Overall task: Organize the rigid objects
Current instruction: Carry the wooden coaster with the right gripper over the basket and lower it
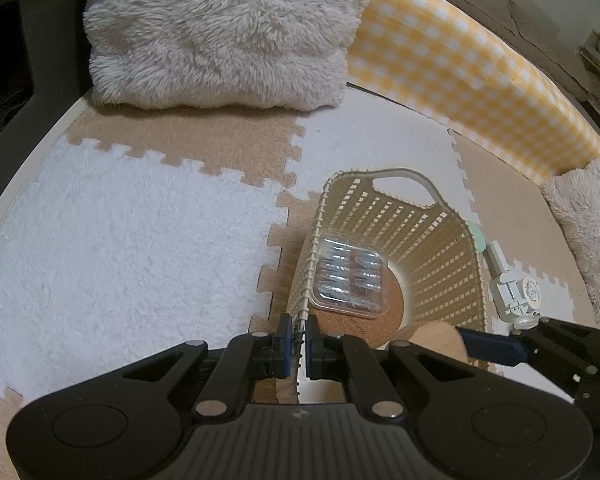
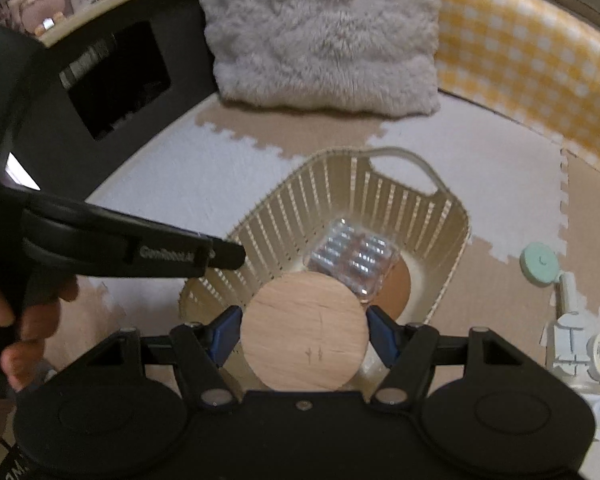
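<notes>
A cream slatted basket (image 1: 440, 248) (image 2: 332, 184) stands on the foam mat. Inside lie a clear plastic blister case (image 1: 350, 276) (image 2: 354, 258) and a brown cork coaster (image 1: 364, 320) (image 2: 396, 284). My left gripper (image 1: 299, 346) is shut on the basket's near left rim. My right gripper (image 2: 304, 334) is shut on a round wooden disc (image 2: 304, 330) and holds it over the basket's near end; the disc's edge shows in the left wrist view (image 1: 436, 340). The left gripper's body (image 2: 140, 252) shows in the right wrist view.
A white bottle-like object with a round label (image 1: 512, 284) (image 2: 580, 344) and a mint round lid (image 2: 540, 262) lie on the mat right of the basket. A fluffy grey cushion (image 1: 220, 32) (image 2: 324, 36) and a yellow checked bumper (image 1: 480, 76) (image 2: 532, 68) stand behind.
</notes>
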`<move>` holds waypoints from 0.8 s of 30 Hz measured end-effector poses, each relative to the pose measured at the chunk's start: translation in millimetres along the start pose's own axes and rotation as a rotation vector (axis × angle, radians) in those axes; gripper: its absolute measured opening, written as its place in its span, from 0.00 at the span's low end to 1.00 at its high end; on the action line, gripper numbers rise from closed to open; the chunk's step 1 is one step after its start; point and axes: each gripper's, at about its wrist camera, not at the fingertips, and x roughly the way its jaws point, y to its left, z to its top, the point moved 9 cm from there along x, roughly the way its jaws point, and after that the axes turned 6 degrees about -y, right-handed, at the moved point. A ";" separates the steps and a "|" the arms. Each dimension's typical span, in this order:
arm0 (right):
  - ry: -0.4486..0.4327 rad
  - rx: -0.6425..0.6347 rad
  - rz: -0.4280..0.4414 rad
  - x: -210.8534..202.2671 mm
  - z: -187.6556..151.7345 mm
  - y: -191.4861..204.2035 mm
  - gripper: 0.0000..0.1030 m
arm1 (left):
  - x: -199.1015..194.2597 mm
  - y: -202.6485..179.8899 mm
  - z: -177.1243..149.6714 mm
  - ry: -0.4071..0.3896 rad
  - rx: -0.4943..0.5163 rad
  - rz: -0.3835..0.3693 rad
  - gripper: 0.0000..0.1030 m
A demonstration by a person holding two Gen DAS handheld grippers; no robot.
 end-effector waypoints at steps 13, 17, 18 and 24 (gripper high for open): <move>0.046 0.014 -0.059 6.3 -6.9 -5.9 0.66 | -0.4 -0.9 -1.0 -0.001 0.002 -0.002 0.06; 0.048 0.009 -0.068 7.2 -6.8 -4.8 0.67 | -0.4 -0.9 -1.1 -0.001 0.002 -0.002 0.06; 0.048 0.009 -0.069 7.4 -6.9 -4.9 0.67 | -0.3 -0.8 -1.1 -0.001 0.002 -0.001 0.06; 0.045 0.038 -0.053 6.8 -6.5 -6.1 0.69 | 0.1 -1.2 -0.9 0.001 0.003 -0.003 0.06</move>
